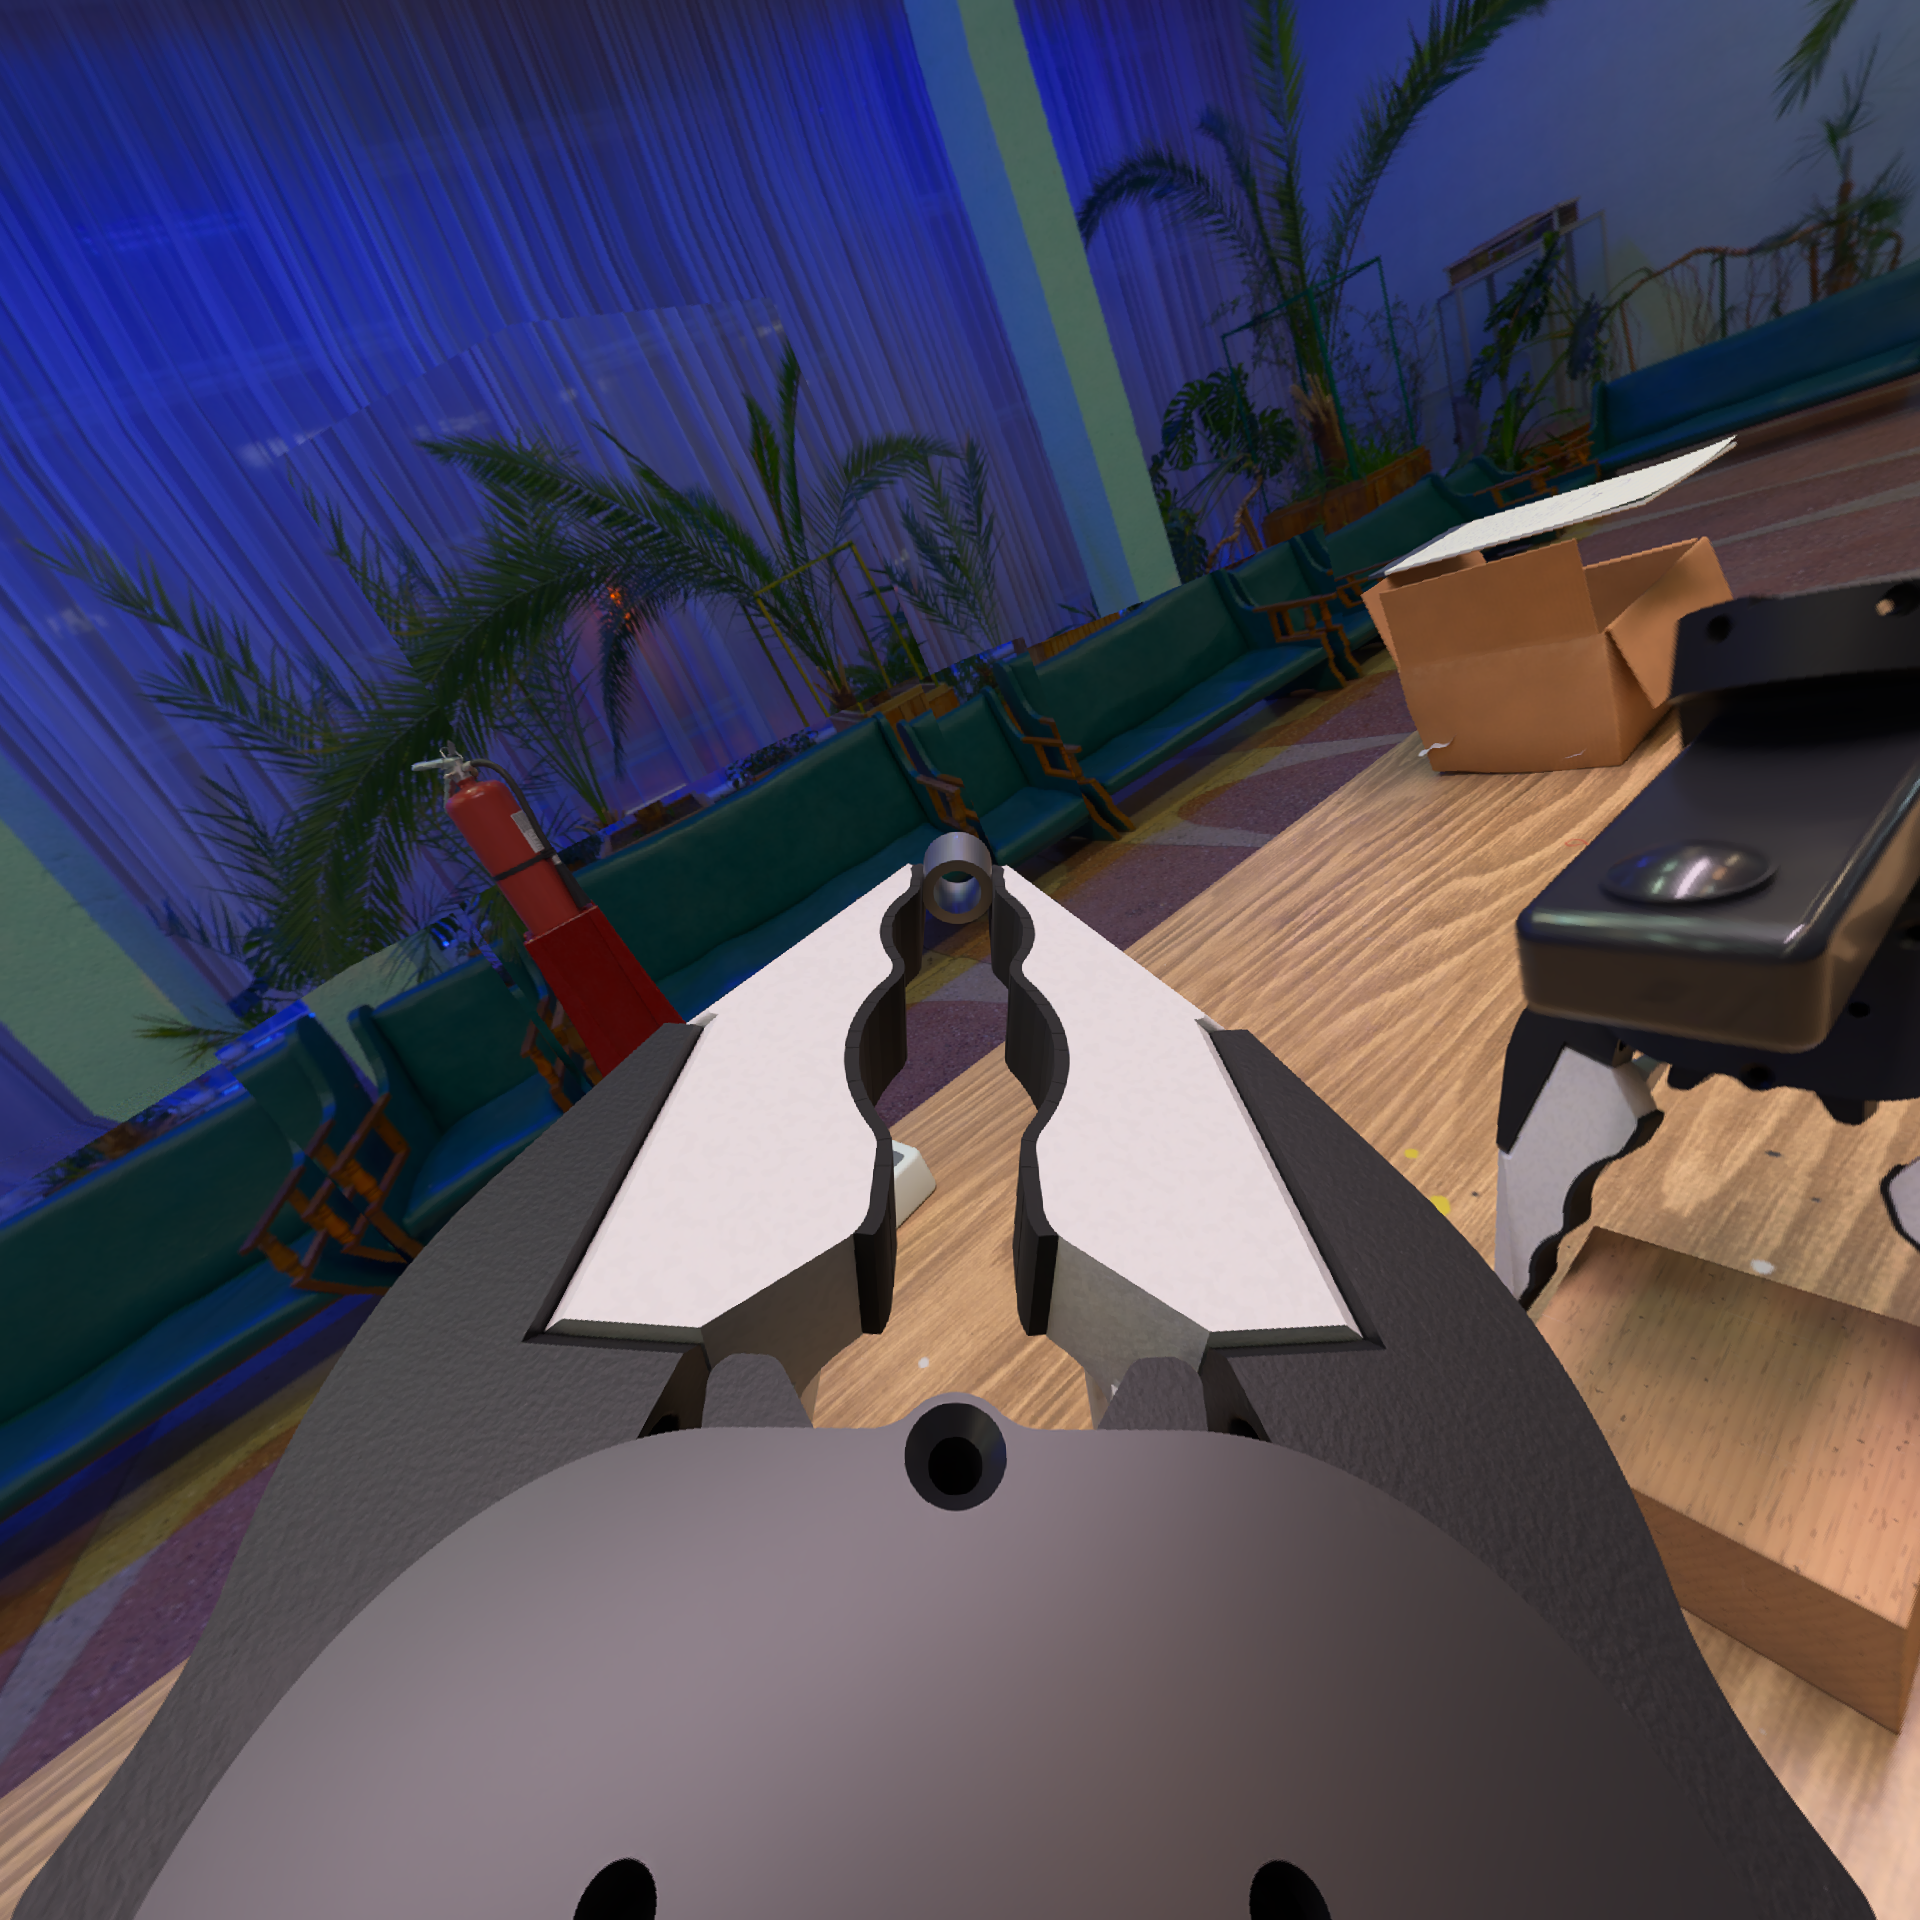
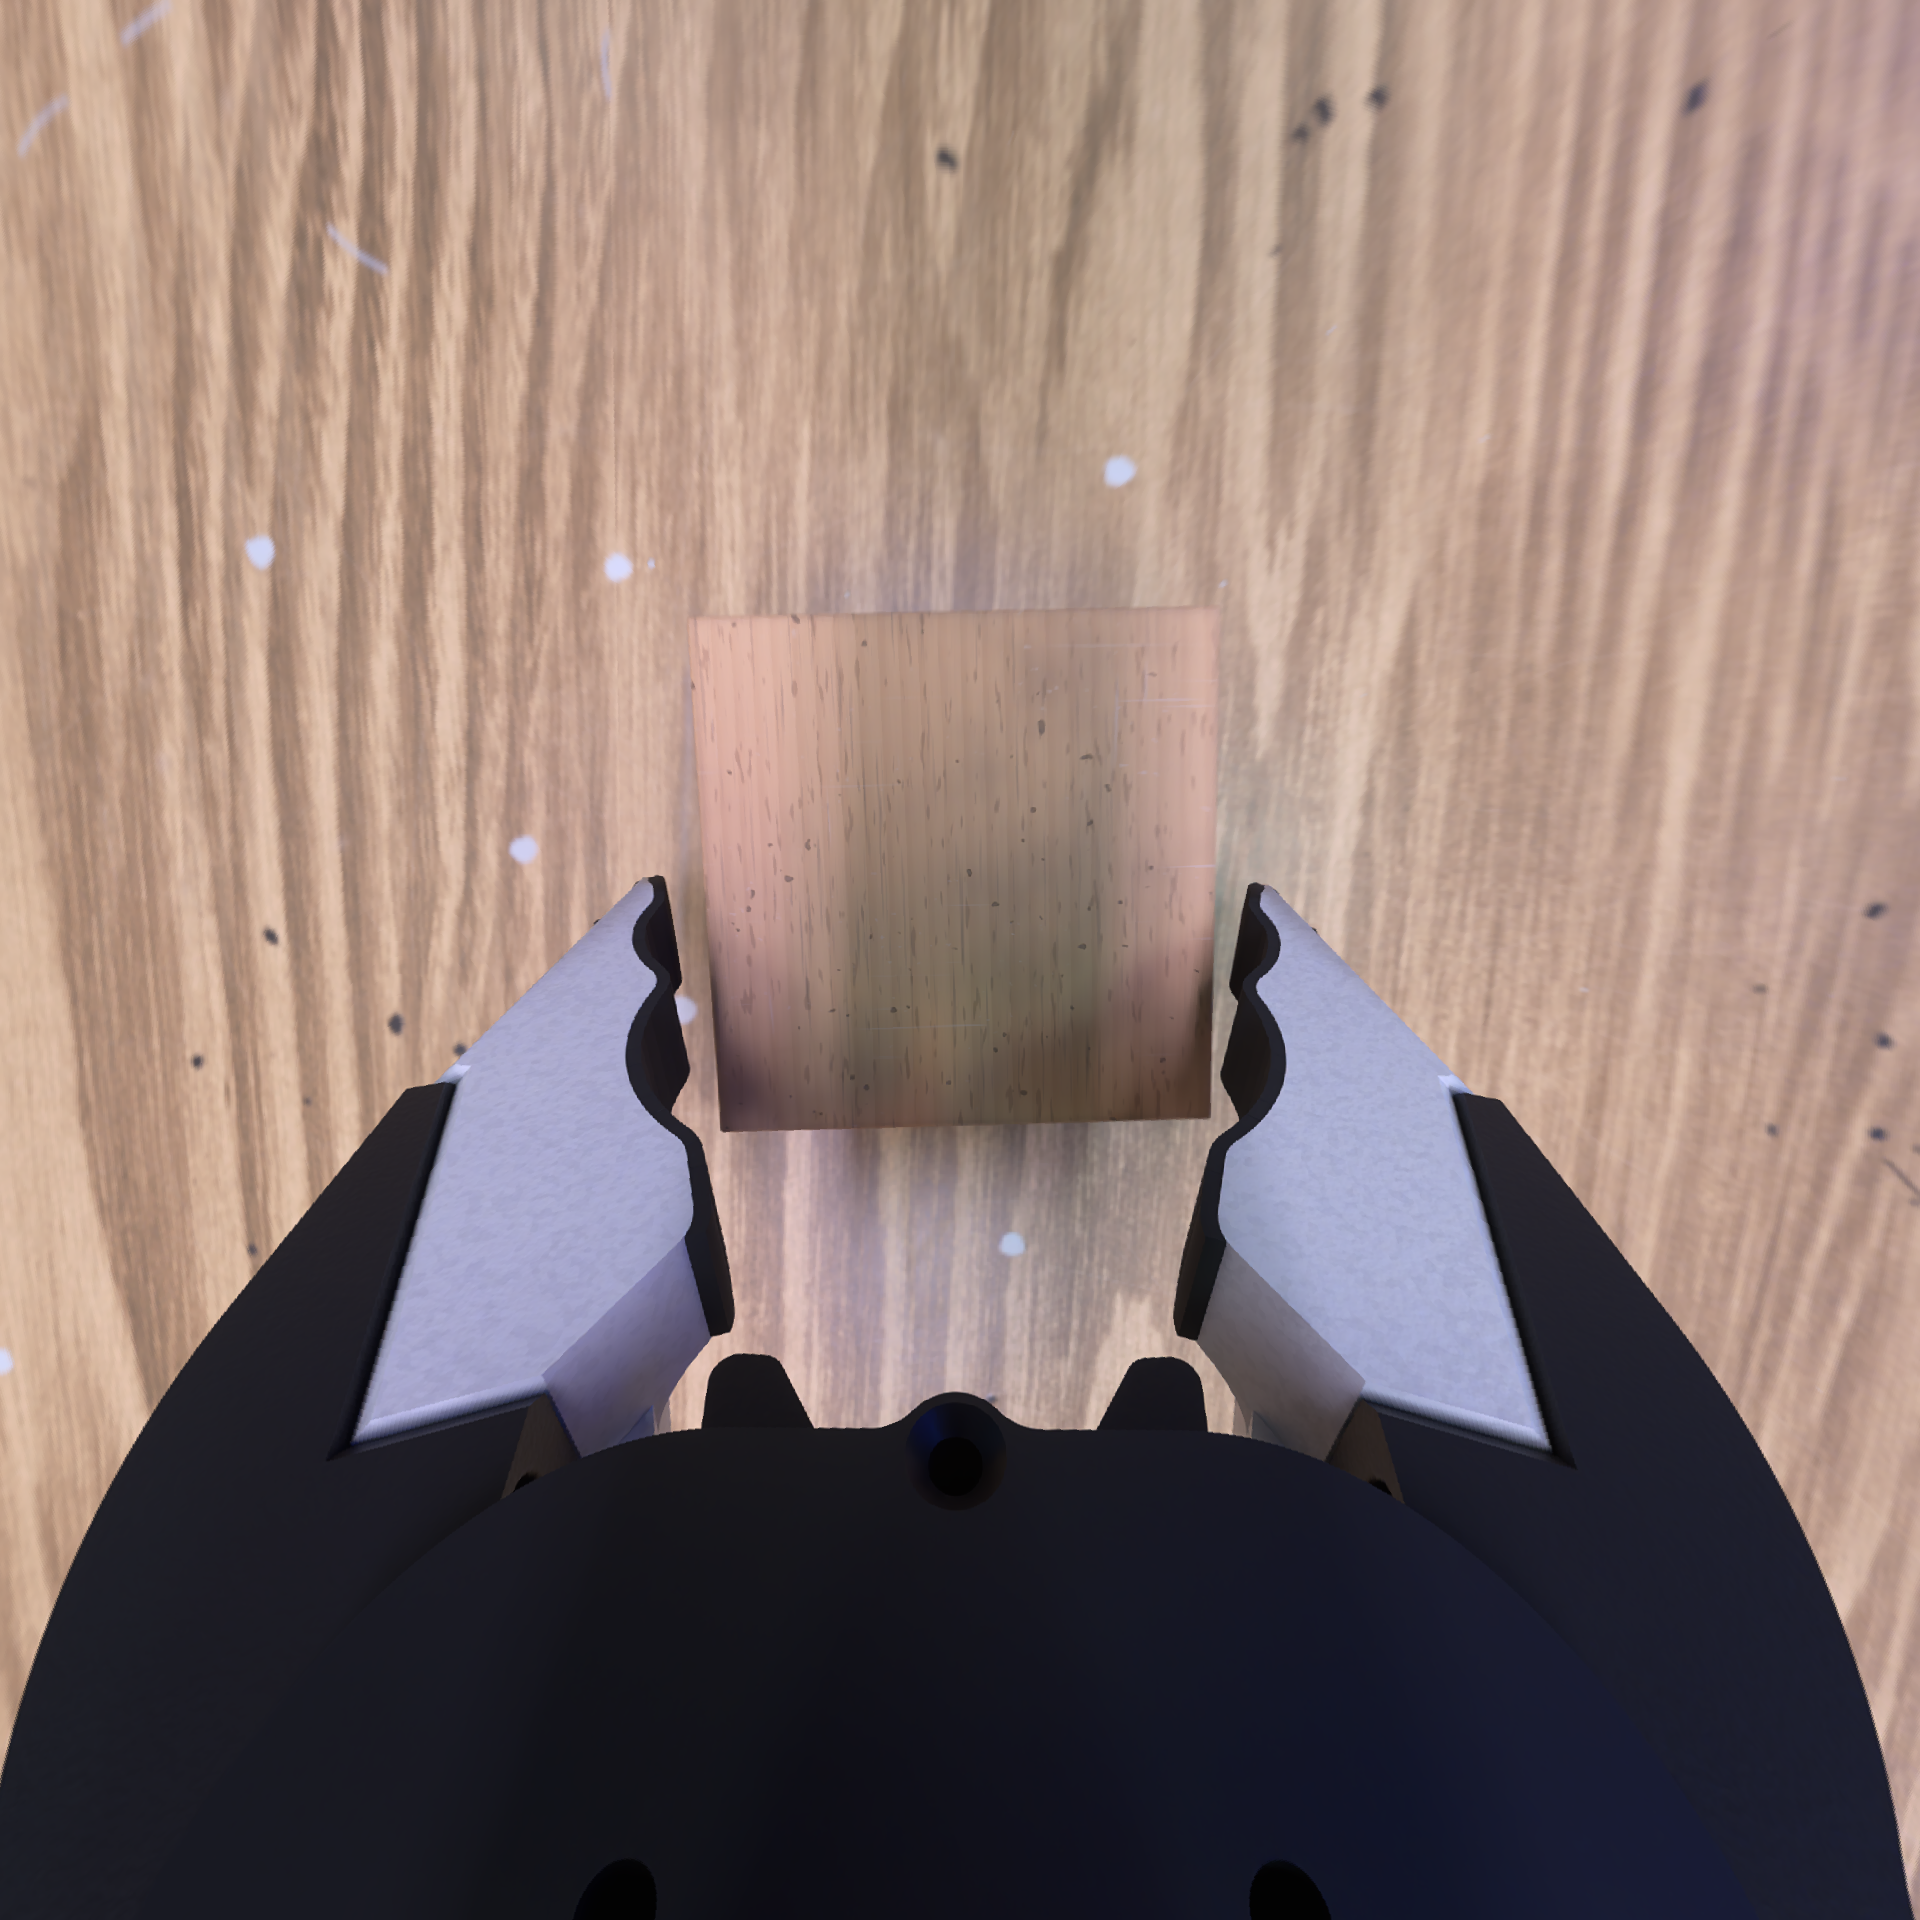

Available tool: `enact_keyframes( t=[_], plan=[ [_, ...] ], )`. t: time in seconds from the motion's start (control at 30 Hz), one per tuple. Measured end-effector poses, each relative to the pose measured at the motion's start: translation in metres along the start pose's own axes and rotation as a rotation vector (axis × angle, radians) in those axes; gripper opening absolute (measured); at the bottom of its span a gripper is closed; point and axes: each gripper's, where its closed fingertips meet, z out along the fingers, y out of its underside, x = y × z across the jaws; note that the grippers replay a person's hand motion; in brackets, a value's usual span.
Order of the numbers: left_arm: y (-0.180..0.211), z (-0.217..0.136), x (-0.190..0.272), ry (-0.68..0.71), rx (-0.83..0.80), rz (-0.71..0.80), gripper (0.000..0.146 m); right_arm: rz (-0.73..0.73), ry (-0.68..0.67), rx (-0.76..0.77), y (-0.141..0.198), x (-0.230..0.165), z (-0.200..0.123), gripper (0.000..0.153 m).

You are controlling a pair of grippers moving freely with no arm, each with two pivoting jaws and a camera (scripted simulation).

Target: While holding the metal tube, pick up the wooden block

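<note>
My left gripper (image 1: 958,896) is shut on a short grey metal tube (image 1: 957,888), held at the fingertips above the wooden table with its open end facing the camera. The wooden block (image 2: 956,868) lies flat on the table, a square brown slab seen from above in the right wrist view. My right gripper (image 2: 956,904) is open, pointing straight down, with one finger on each side of the block and a small gap on both sides. In the left wrist view the block (image 1: 1756,1455) sits at the lower right under the right gripper's body (image 1: 1725,904).
The wooden table (image 2: 364,520) has paint specks. An open cardboard box (image 1: 1538,665) stands at the far right of the table. A small white object (image 1: 912,1179) lies on the table behind the left fingers. A red fire extinguisher (image 1: 509,842), green benches and palms stand beyond.
</note>
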Motion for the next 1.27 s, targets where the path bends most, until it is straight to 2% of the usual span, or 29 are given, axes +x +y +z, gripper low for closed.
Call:
enact_keyframes(
  t=[0.07,0.2,0.6,1.07,1.27],
  plan=[
    [0.002,0.001,0.000,0.002,-0.004,-0.004,0.011,-0.004,-0.041,-0.036,0.005,-0.001,0.006,0.104],
    [0.002,0.001,0.001,0.007,-0.002,-0.007,0.011,-0.021,-0.052,-0.002,0.003,-0.001,0.008,0.099],
    [0.007,0.003,0.002,0.020,-0.012,-0.013,0.011,0.016,-0.083,0.166,-0.006,-0.001,0.001,0.098],
    [0.019,0.007,0.009,0.045,-0.042,-0.019,0.011,0.044,-0.057,0.374,-0.030,0.012,-0.048,0.098],
    [0.047,0.018,0.033,0.123,-0.156,-0.036,0.011,0.078,0.030,0.537,-0.043,0.018,-0.087,0.098]
  ],
)
